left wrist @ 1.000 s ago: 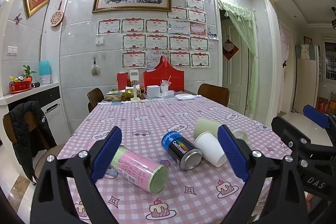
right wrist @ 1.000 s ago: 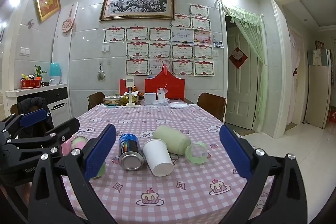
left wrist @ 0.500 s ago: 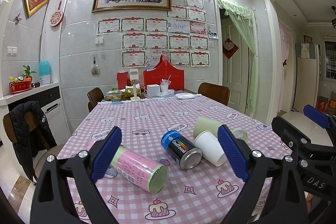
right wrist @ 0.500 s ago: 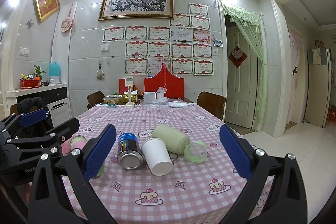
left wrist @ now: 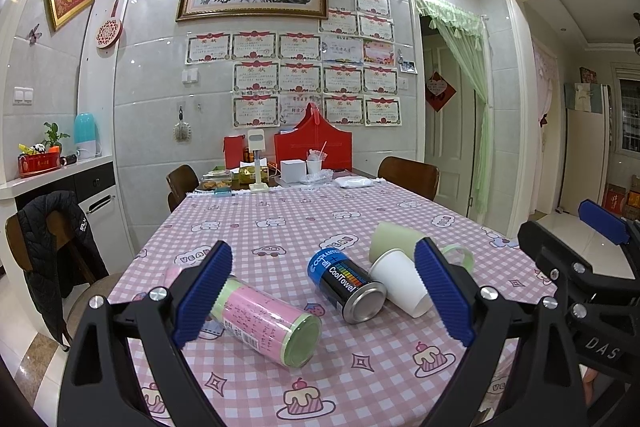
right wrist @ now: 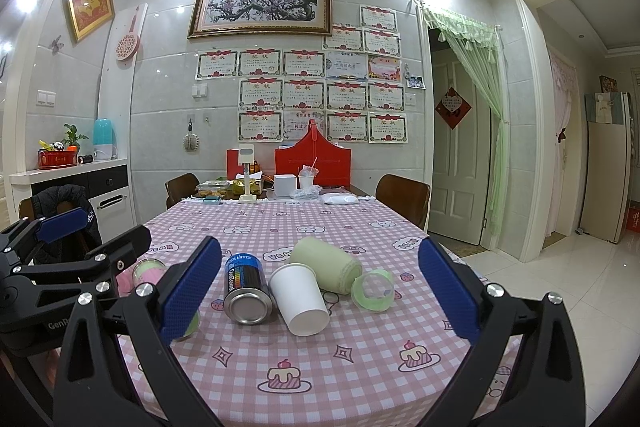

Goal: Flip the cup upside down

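A white paper cup (right wrist: 299, 298) lies on its side on the pink checked tablecloth, its closed base toward me; it also shows in the left wrist view (left wrist: 400, 283). A pale green cup (right wrist: 326, 263) lies on its side just behind it, next to a small clear green-rimmed lid (right wrist: 373, 291). My right gripper (right wrist: 320, 301) is open and empty, held above the table's near edge with the white cup between its fingers' line of sight. My left gripper (left wrist: 322, 303) is open and empty, to the left of the right one.
A black and blue can (right wrist: 246, 287) lies left of the white cup. A pink and green canister (left wrist: 268, 319) lies further left. The table's far end holds a red box (right wrist: 314, 163), boxes and food. Chairs (right wrist: 402, 199) stand around the table.
The right gripper has crept slightly forward toward the cups. The left gripper and the objects have not visibly moved.
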`<state>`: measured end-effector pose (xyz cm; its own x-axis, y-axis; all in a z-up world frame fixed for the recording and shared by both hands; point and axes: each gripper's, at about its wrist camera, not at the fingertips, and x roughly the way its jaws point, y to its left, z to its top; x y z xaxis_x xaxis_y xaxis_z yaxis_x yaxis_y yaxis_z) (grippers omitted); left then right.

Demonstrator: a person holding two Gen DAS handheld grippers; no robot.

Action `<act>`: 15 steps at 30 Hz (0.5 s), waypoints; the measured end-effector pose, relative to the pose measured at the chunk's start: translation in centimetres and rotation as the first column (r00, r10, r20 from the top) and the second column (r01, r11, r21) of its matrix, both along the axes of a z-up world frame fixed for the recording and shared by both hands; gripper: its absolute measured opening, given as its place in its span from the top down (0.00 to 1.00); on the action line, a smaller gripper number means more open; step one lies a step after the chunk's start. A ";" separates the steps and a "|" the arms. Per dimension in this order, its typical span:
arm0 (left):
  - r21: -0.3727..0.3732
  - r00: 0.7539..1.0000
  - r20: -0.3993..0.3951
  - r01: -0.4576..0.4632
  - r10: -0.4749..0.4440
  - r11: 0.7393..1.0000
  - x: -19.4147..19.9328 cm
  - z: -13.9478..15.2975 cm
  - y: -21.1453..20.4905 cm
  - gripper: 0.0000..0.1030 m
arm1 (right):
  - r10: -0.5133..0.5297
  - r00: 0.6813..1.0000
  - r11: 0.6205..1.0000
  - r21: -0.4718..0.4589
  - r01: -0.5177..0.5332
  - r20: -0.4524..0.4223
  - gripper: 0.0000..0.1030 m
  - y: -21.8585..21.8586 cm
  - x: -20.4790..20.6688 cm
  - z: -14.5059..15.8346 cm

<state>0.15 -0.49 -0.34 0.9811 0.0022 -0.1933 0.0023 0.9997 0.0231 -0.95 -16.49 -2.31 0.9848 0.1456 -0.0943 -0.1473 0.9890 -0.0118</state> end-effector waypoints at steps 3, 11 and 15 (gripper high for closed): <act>0.000 1.000 -0.002 0.001 -0.001 1.000 0.3 -0.5 -0.2 0.12 | 0.000 1.000 1.000 0.000 0.000 -0.001 0.08 0.0 -0.1 0.0; -0.002 1.000 -0.007 0.000 0.000 1.000 0.6 -1.5 0.4 0.12 | -0.002 1.000 1.000 -0.001 0.002 -0.006 0.08 -0.2 1.5 -0.9; -0.002 1.000 -0.012 -0.003 0.003 1.000 1.1 -1.8 0.8 0.12 | -0.001 1.000 1.000 0.000 0.001 -0.008 0.08 -0.2 1.5 -0.9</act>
<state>1.21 0.26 -2.10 0.9787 0.0047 -0.2054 -0.0005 0.9998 0.0206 0.56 -16.73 -3.18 0.9842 0.1450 -0.1020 -0.1468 0.9891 -0.0102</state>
